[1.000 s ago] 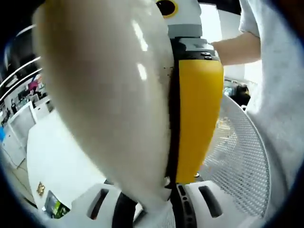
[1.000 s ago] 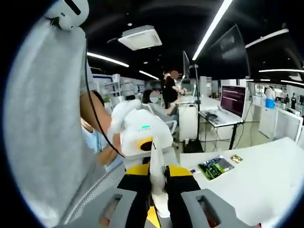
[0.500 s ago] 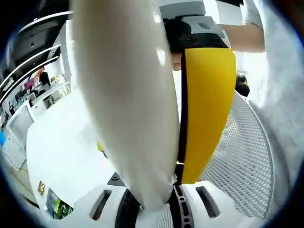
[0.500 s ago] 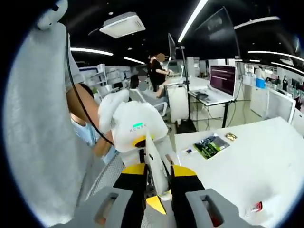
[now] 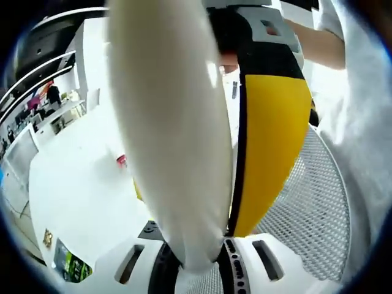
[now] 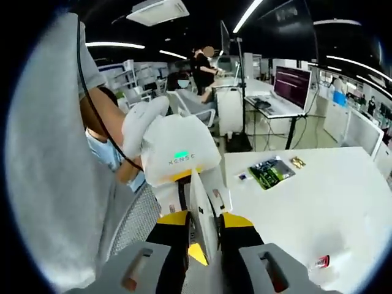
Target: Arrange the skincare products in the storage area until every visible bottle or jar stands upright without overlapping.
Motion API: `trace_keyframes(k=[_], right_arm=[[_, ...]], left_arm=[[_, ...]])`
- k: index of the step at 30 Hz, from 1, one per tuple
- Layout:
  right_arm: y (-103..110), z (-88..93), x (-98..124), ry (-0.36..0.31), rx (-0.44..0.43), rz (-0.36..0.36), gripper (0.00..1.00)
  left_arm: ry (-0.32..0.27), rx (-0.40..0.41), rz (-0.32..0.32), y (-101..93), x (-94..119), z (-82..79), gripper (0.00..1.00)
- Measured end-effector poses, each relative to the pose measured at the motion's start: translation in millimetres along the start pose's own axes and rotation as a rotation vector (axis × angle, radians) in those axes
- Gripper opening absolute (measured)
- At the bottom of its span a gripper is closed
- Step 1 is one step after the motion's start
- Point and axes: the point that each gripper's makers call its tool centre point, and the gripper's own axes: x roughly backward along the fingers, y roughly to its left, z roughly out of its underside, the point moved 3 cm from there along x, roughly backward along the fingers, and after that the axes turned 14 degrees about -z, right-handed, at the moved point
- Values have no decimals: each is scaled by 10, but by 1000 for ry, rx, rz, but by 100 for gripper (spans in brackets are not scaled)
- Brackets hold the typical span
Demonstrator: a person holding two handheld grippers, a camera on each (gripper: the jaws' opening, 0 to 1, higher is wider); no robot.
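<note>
white tube (image 5: 171, 135) fills the left claw's (image 5: 202, 269) grip. right claw (image 6: 202, 245) pinches it too, above the white counter (image 6: 318, 208).

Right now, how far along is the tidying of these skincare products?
I can't point to anything finished yet. In hand: a white tube is clamped by the right gripper and apparently by the left gripper too, held over a white mesh surface. Left to do: stand it upright, and deal with a small red-capped item lying on the white table.
</note>
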Motion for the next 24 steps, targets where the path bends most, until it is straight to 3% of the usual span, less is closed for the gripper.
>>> trace_keyframes(k=[5, 15, 24], right_arm=[[17, 93, -36, 127, 65, 21, 11], [-8, 156, -61, 161, 44, 27, 10], [7, 187, -82, 247, 72, 7, 3]], left_arm=[[30, -22, 3, -19, -18, 54, 19], [71, -37, 5, -24, -38, 121, 18], [85, -61, 3, -27, -50, 151, 21]])
